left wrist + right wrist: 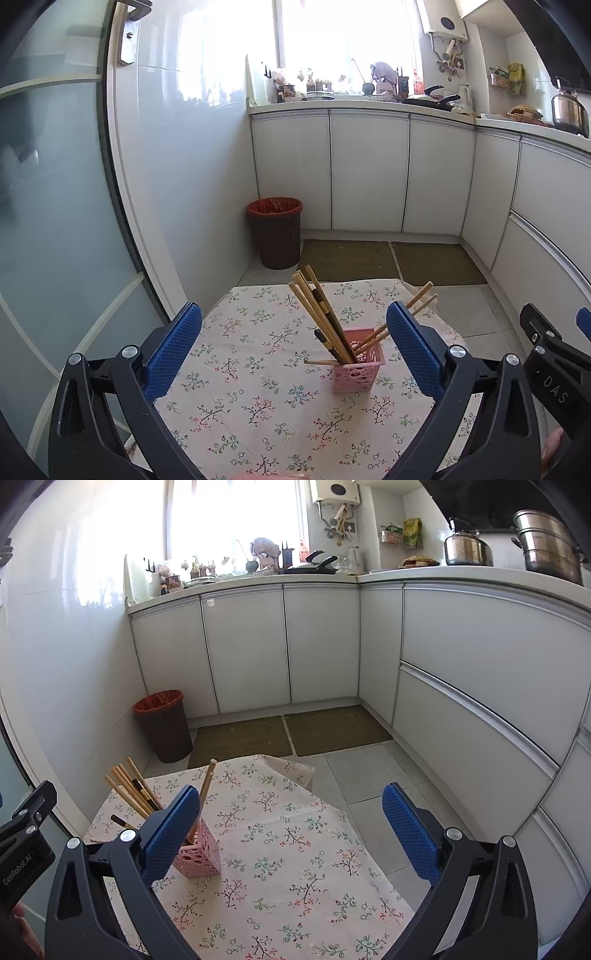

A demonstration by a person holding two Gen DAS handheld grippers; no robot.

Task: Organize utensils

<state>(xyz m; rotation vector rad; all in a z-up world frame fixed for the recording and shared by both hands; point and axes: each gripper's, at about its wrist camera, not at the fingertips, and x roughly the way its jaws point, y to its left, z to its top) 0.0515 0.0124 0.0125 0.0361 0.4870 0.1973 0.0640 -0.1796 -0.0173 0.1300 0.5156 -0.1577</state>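
Note:
A pink perforated holder (357,369) stands on the floral tablecloth (258,406) and holds several wooden chopsticks (317,314), some dark-tipped, leaning left and right. One chopstick lies flat beside the holder's left side. My left gripper (293,347) is open and empty, above the table in front of the holder. In the right wrist view the holder (201,853) sits behind the left finger, chopsticks (133,790) sticking up. My right gripper (290,830) is open and empty, to the right of the holder.
A brown bin with a red liner (277,232) stands on the floor by the wall. White cabinets (365,170) run along the back and right. Two mats (391,260) lie on the floor beyond the table's far edge. A glass door (55,221) is on the left.

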